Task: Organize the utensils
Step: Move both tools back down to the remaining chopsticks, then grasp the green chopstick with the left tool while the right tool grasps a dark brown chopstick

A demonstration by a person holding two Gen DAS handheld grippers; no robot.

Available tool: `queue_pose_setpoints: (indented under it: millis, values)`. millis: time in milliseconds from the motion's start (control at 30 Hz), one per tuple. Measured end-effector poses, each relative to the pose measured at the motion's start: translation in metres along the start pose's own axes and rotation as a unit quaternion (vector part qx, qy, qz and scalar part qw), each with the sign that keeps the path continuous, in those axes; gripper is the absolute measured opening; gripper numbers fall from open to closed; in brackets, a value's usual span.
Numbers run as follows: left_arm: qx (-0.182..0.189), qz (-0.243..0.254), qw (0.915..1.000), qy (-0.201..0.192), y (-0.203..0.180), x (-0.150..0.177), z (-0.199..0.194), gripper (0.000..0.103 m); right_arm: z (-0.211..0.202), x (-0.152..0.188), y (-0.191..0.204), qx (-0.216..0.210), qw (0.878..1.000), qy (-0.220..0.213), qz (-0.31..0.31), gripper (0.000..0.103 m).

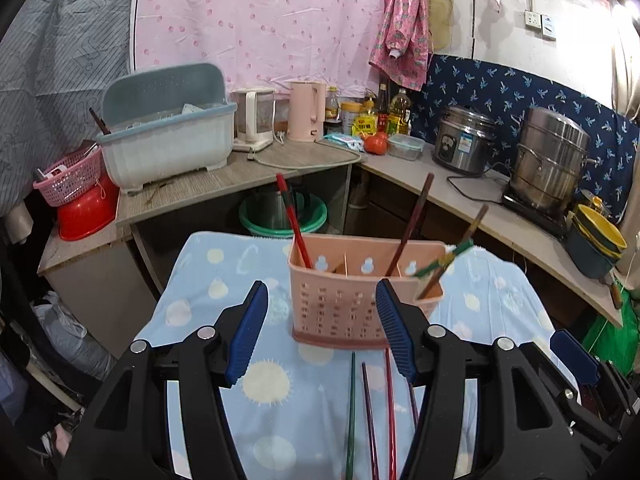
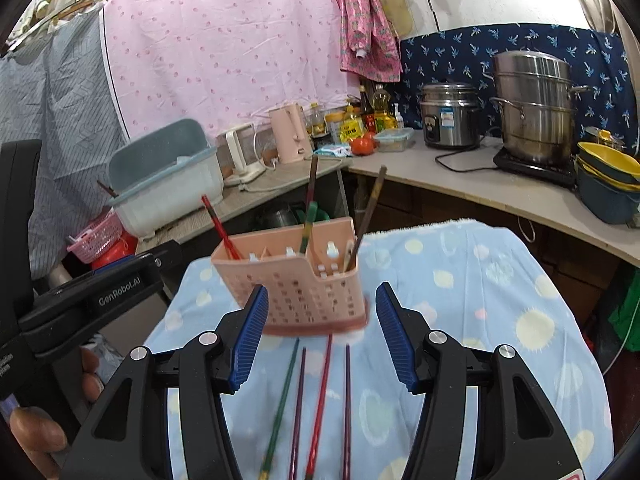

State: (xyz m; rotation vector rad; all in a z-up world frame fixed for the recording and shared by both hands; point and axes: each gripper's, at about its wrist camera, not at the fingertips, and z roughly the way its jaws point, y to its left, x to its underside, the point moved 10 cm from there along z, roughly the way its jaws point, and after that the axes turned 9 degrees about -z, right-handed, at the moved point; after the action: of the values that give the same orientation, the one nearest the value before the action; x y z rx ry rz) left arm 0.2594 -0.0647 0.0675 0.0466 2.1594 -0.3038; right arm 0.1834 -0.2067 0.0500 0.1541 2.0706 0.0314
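Both of my grippers stand wide, with nothing between their blue pads. My left gripper (image 1: 322, 330) and my right gripper (image 2: 322, 332) hang side by side above the near end of the table, and each frames the same things.

Closest to me, four chopsticks lie loose on the blue spotted cloth (image 2: 480, 320), running lengthwise away from me: a green chopstick (image 2: 280, 408) on the left, then a purple chopstick (image 2: 298, 412), a red chopstick (image 2: 318, 408) and a dark red chopstick (image 2: 347, 408). They are close to one another but do not cross where I can see them. Their far tips reach almost to the foot of the pink utensil basket (image 2: 308, 288).

That basket stands upright on the cloth just past my fingertips. A red chopstick in the basket (image 1: 294, 224) leans in its left compartment. Two brown chopsticks (image 1: 412, 224) lean toward the right end, and a green one (image 1: 442, 258) lies tilted across the right rim in the left wrist view, somewhat blurred.

Beyond the table, a corner counter (image 1: 400, 164) carries a pale blue dish bin (image 1: 168, 148), a pink kettle (image 1: 306, 110), a tomato (image 1: 376, 143), a rice cooker (image 1: 462, 140) and a steel steamer pot (image 1: 550, 160). A pink dotted sheet (image 1: 256, 16) hangs behind.
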Motion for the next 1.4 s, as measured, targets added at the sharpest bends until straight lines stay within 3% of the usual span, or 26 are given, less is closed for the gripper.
queue_pose_setpoints:
  millis: [800, 1033, 1400]
  values:
    - [-0.027, -0.007, 0.9933, 0.112, 0.042, 0.165, -0.012, 0.053, -0.013, 0.178, 0.015, -0.006, 0.989, 0.143, -0.023, 0.055]
    - [-0.03, 0.0, 0.9899, 0.139, 0.044, 0.207, -0.012, 0.053, -0.004, 0.203, 0.017, -0.002, 0.985, 0.167, -0.031, 0.052]
    - [-0.023, 0.008, 0.987, 0.159, 0.04, 0.232, -0.004, 0.053, 0.009, 0.218, 0.015, 0.001, 0.981, 0.191, -0.03, 0.04]
